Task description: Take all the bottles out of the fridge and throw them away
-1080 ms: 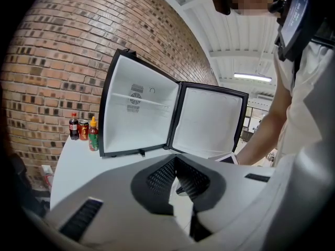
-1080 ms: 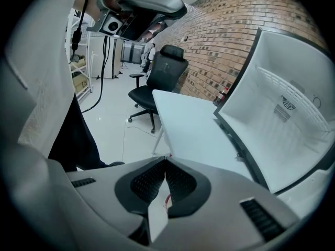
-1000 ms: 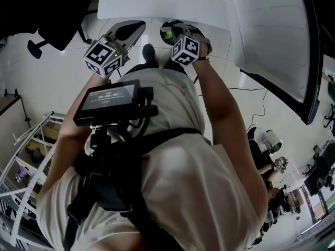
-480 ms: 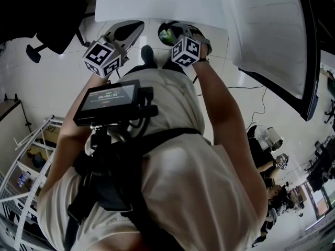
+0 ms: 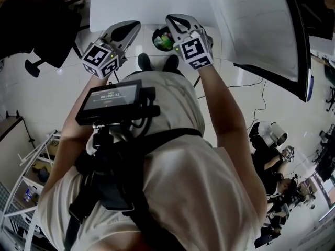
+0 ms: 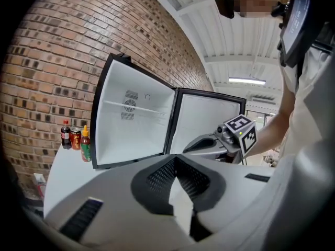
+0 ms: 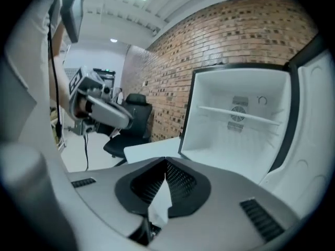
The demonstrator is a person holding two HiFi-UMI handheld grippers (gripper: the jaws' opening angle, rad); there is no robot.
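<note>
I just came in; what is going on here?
A person stands at a white table with a two-jaw gripper in each hand. The left gripper and the right gripper are both shut and empty. The small white fridge stands open, nothing visible inside. Two bottles and a red can stand beside it. A dark bin on the floor holds green items.

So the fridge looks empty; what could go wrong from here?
The bin sits right at the person's shoes, so a step forward could kick it over. The open fridge door juts out on the right; turning could bump it. A cola bottle, can and sauce bottle stand packed together beside the fridge; reaching for one could topple the others.
</note>
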